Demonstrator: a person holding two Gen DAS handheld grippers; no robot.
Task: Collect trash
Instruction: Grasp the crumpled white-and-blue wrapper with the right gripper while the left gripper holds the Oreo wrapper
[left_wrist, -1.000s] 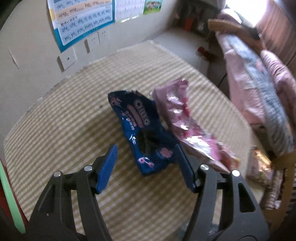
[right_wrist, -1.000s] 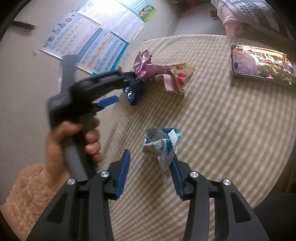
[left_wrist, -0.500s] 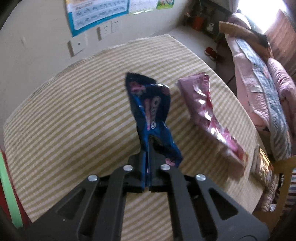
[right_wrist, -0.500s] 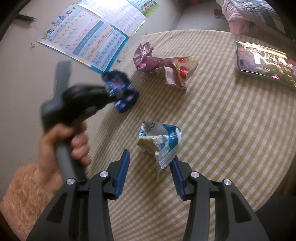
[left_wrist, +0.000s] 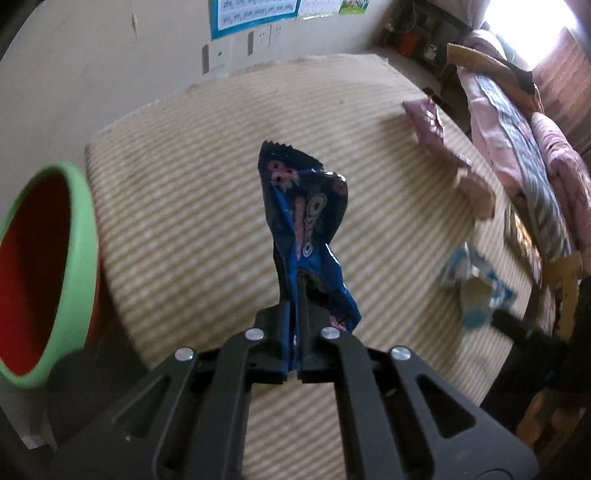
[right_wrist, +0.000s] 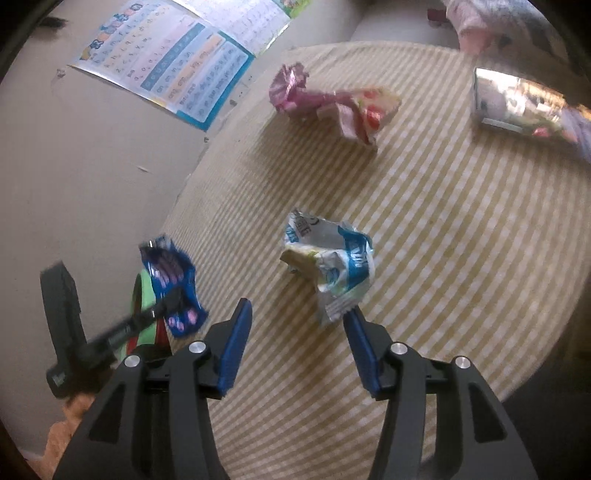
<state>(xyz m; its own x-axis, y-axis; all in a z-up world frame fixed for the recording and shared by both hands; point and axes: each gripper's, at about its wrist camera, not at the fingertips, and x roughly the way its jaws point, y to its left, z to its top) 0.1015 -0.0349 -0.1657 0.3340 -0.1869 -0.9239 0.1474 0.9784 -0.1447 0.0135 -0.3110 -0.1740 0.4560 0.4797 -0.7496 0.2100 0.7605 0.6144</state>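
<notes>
My left gripper (left_wrist: 297, 310) is shut on a dark blue Oreo wrapper (left_wrist: 306, 221) and holds it in the air above the striped table's left part; it also shows in the right wrist view (right_wrist: 171, 284). A red bin with a green rim (left_wrist: 48, 273) stands off the table's left edge. My right gripper (right_wrist: 295, 325) is open, its fingers either side of the near end of a crumpled white and blue wrapper (right_wrist: 332, 262) lying on the table. A crumpled pink wrapper (right_wrist: 328, 103) lies at the far side.
The round table (right_wrist: 461, 221) has a beige striped cloth. A shiny printed packet (right_wrist: 517, 103) lies at its far right. A wall with posters (right_wrist: 177, 62) is behind the table. A bed with pink bedding (left_wrist: 517, 129) stands to the right.
My left gripper closed on the Oreo wrapper, lifted it and swung it left toward the bin. My right gripper crept closer to the white and blue wrapper.
</notes>
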